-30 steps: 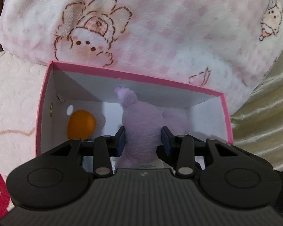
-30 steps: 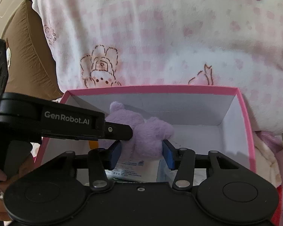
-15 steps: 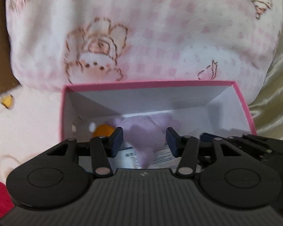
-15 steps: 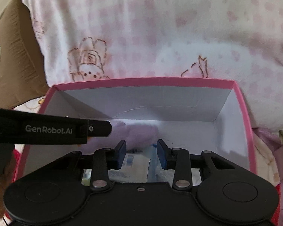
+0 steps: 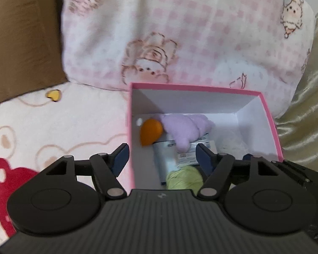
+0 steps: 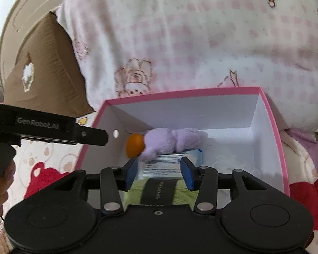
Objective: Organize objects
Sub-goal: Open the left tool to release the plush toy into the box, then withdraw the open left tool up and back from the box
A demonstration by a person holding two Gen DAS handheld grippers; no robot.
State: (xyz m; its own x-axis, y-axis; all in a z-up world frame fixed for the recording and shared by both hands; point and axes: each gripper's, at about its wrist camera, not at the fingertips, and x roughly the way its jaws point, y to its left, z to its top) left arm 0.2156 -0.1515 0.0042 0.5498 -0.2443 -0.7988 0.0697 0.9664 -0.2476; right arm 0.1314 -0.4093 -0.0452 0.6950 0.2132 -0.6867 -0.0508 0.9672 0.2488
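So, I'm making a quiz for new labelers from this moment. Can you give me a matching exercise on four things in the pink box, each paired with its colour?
Things:
1. plush toy
2. egg-shaped toy
3. yarn ball
4. box rim

Colours:
a. light green
b. pink
c. orange
d. lilac

Pairs: 1-d, 2-c, 3-a, 4-b

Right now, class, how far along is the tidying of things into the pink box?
Done: the purple plush, orange ball, labelled packet and green yarn lie in the pink box. In hand: nothing; the left hand-held gripper and right hand-held gripper are opening, empty. Left: no other loose things are in view.
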